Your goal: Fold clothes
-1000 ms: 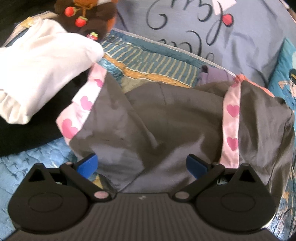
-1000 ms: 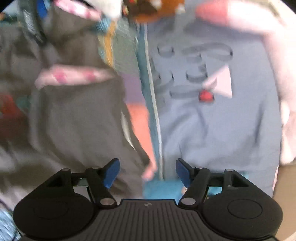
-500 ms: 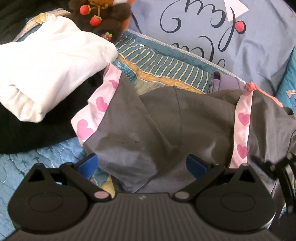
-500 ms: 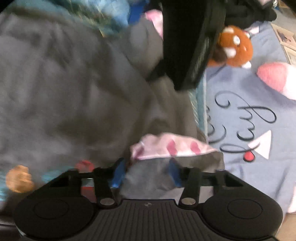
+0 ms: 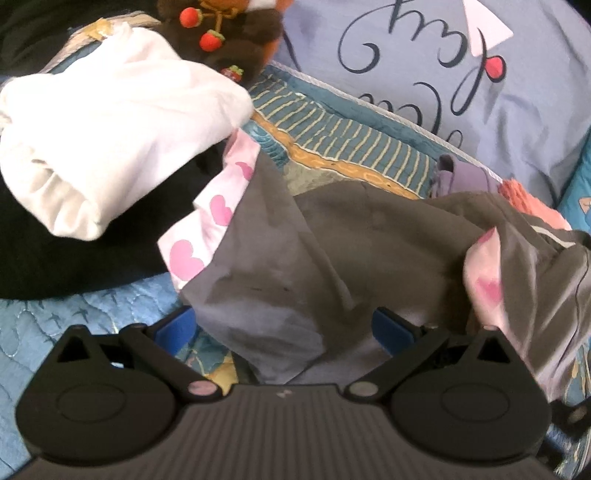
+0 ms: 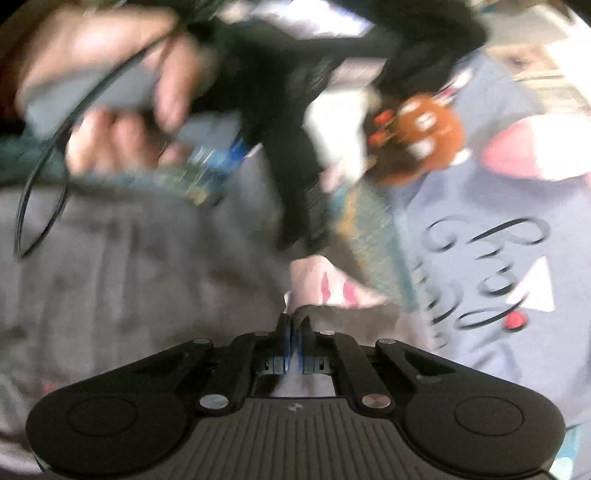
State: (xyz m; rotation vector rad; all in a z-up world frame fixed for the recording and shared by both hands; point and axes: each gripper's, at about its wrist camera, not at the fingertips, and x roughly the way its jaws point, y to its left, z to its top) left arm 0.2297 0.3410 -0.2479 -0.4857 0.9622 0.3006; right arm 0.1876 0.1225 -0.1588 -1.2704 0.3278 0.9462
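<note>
Your left gripper (image 5: pixel 282 328): jaws spread wide, grasping nothing, with the grey garment (image 5: pixel 332 251) lying between and beyond the blue pads (image 5: pixel 391 330).

Your right gripper (image 6: pixel 294 328): jaws clenched on a fold of the grey garment (image 6: pixel 110 280) just below its pink heart-print band (image 6: pixel 325 284). This view is blurred.

Grey garment: crumpled on the blue quilted bed (image 5: pixel 44 332), filling the left view's centre, one heart-print band (image 5: pixel 210 229) at 10 o'clock, another at 3 o'clock.

White folded garment (image 5: pixel 110 147): at 10 o'clock in the left view, resting on black cloth (image 5: pixel 74 266).

Plush toy (image 5: pixel 229 33) with red berries: at 12 o'clock, touching the white garment's far edge.

Lavender pillow (image 5: pixel 443 66) with dark script: at 1 o'clock.

Your left hand (image 6: pixel 110 81): at 10 o'clock in the right view, wrapped around a grey handle, a black cable (image 6: pixel 44 206) looping below it.
</note>
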